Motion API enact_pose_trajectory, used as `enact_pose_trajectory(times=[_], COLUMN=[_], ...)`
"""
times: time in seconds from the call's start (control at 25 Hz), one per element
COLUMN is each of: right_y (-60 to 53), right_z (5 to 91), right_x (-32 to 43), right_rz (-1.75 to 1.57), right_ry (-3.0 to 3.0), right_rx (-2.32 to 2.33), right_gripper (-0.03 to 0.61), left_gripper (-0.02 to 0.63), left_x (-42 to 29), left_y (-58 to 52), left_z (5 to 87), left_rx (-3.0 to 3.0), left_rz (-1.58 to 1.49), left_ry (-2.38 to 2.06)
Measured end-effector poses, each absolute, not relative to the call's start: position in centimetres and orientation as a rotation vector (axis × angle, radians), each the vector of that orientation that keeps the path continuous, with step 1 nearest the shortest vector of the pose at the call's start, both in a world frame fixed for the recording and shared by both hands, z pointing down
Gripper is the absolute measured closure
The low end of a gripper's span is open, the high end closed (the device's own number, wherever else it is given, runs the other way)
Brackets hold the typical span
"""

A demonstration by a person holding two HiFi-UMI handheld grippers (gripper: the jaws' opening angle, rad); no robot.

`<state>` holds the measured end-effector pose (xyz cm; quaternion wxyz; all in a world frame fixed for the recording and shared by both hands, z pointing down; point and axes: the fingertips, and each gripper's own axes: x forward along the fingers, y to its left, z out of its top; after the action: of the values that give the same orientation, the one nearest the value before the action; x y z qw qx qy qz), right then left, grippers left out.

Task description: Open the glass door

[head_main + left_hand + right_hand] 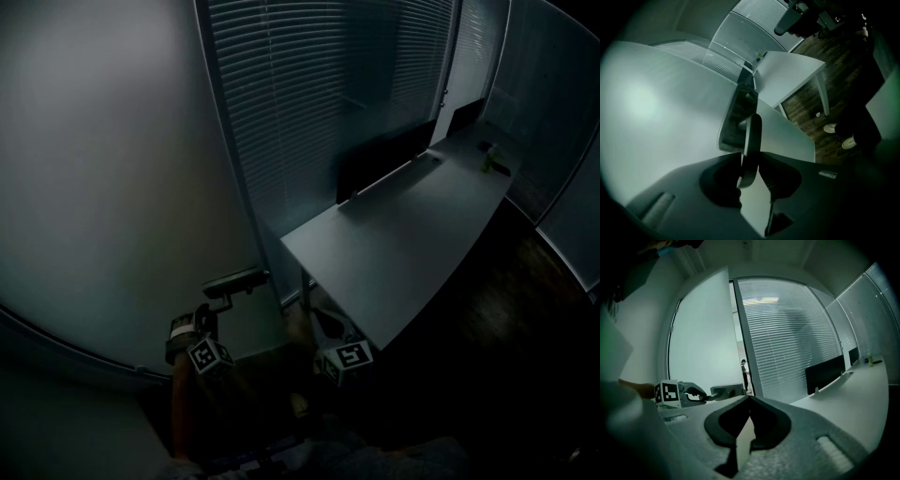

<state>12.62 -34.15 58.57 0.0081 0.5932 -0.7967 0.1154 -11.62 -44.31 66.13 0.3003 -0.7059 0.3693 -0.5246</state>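
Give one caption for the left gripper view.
Left hand-held gripper closed on the lever handle of the glass door, desk behind.

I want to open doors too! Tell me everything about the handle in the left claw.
The dark grey, metal-looking lever handle is a slim flat bar with a rounded end, fixed to a rectangular plate near the edge of the pale frosted glass door. It lies roughly level, and the left claw is clamped on it.
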Motion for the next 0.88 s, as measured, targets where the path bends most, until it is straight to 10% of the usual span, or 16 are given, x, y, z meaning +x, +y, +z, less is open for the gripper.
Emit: enact_pose_trajectory(times=[0.88], right_y=[-24.1], right_z=[54.9], right_x=[14.0], right_rz=[0.363], right_ry=[-2.448], right_rx=[1.899], right_gripper=[0.577], left_gripper=[0.491], left_x=[-13.0], left_y=[-36.0], left_z=[62.4], left_rx=[-1.807], left_rz=[-1.420], left_ry=[0.948])
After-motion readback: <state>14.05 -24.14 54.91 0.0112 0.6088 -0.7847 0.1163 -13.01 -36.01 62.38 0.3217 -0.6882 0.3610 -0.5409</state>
